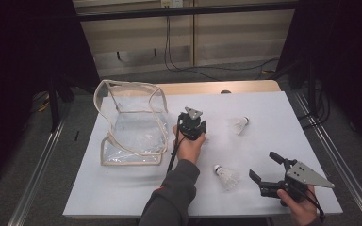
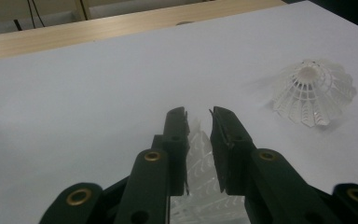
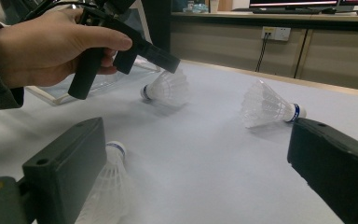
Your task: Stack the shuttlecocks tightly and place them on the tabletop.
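left gripper (image 2: pixel 198 122) pinching a shuttlecock (image 2: pixel 200 158) by its thin skirt, right gripper (image 1: pixel 267 168) wide open over the table (image 1: pixel 122 188), so that light grip could slip or crush the skirt.

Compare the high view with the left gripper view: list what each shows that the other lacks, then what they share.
High view alone: the clear plastic bag at the table's left, the right gripper with jaws wide apart, and a shuttlecock lying near it.

Left gripper view alone: the left gripper seen close, its jaws closed on the feathers of a shuttlecock in its grip.

Both: the white table and the far shuttlecock lying apart on it.
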Available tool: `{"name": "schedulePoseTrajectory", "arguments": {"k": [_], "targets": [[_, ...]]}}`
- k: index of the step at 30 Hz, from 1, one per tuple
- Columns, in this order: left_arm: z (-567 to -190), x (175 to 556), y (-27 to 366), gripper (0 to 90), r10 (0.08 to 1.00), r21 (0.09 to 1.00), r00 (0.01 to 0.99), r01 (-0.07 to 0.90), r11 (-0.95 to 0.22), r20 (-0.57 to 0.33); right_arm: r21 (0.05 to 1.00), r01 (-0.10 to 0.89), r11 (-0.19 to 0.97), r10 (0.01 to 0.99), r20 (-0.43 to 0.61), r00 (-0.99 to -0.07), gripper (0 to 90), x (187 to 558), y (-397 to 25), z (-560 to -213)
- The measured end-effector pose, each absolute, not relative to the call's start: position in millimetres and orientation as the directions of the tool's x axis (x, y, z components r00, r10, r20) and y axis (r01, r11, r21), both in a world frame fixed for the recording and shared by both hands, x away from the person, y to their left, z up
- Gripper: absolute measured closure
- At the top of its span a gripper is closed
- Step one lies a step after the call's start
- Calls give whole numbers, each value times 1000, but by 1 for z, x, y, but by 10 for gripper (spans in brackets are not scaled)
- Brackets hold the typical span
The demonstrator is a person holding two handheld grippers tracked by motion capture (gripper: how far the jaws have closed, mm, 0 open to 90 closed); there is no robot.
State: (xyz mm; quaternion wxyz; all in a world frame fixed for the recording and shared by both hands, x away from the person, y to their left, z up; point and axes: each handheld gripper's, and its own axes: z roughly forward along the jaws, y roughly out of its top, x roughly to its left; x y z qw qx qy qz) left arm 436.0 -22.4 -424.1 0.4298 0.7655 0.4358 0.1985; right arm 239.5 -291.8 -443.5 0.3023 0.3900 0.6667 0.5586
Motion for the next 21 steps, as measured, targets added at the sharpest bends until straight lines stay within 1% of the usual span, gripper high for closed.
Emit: {"name": "schedulePoseTrajectory", "arguments": {"k": [10,21], "targets": [[-425,436,-25,742,831,832,548,502,-236,-95,981,182,72,857,33,-514,39,240,-292,-444],[-425,435,-26,718,827,832,554,500,-240,-94,981,183,72,858,33,-513,39,240,-292,-443]]}}
